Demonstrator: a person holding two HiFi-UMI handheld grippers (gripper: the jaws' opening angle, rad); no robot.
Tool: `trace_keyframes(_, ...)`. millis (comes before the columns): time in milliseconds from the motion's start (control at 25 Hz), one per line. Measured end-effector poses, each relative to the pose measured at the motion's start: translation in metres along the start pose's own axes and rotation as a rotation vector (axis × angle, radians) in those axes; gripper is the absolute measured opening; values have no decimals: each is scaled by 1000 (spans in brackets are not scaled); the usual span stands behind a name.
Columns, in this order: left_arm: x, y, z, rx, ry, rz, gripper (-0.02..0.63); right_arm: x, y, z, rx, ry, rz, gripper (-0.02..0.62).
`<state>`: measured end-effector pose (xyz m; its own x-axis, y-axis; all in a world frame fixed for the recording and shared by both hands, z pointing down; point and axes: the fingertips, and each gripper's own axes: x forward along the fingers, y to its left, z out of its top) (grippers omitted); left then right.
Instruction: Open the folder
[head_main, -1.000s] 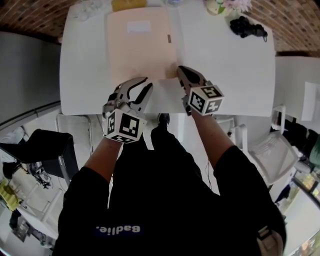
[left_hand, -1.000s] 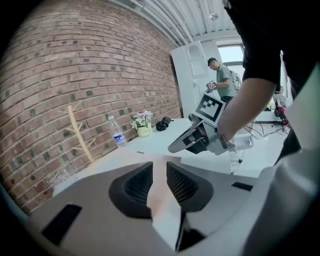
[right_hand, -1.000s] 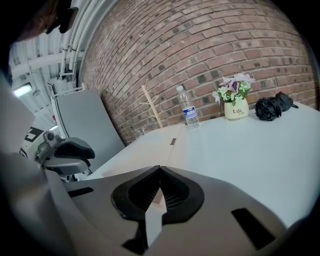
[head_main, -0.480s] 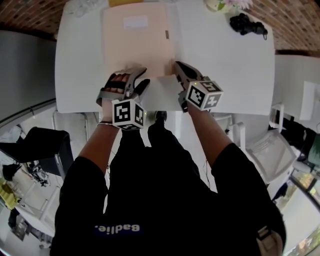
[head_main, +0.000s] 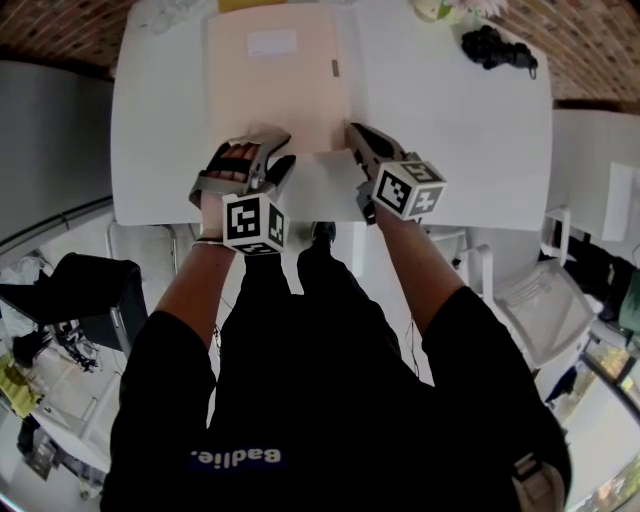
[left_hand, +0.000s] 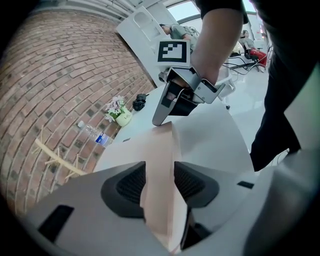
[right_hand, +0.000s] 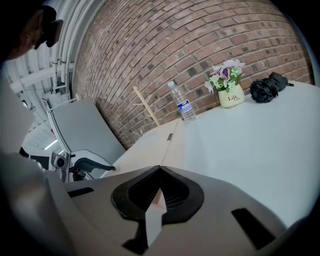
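Note:
A peach folder (head_main: 275, 90) lies closed on the white table (head_main: 450, 130), its near edge towards me. My left gripper (head_main: 275, 152) sits at that near edge, left of the middle. Its jaws have just been opening and stand apart, with the folder's edge (left_hand: 157, 150) between the dark pads (left_hand: 125, 185), not pressed. My right gripper (head_main: 353, 132) is at the folder's near right corner. In the right gripper view its jaws (right_hand: 159, 172) are shut on a thin strip of the folder's edge (right_hand: 150, 145). The left gripper view shows the right gripper (left_hand: 162, 120) touching that corner.
At the table's far right stand a black folded umbrella (head_main: 497, 50), a flower pot (right_hand: 230, 95) and a water bottle (right_hand: 182, 105). A brick wall runs behind the table. The table's front edge lies just under both grippers, and a grey panel (right_hand: 85, 130) stands to the left.
My left gripper has rolled over and sunk onto the folder's near edge, and its jaws have spread apart. The right gripper has stayed at the folder's corner.

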<state>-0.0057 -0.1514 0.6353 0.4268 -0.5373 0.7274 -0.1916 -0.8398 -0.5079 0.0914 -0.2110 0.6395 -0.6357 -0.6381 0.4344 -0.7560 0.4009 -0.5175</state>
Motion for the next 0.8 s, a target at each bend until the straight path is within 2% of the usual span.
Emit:
trace_keyframes(160, -3, 4, 1, 7, -11, 2, 163, 1, 2, 0, -27, 3, 5, 29)
trace_keyframes(200, -5, 6, 2, 11, -17, 9, 121, 1, 2, 0, -33, 2, 5, 29)
trace_keyframes(320, -8, 6, 6, 44, -16, 14, 101, 0, 1, -1, -39, 1, 5, 29)
trace_keyframes(680, 2, -7, -6, 249, 56, 2, 78, 1, 4, -3, -53, 10, 3, 29)
trace_keyframes(800, 1, -6, -5, 268, 64, -2, 71, 1, 3, -2, -52, 7, 2, 29)
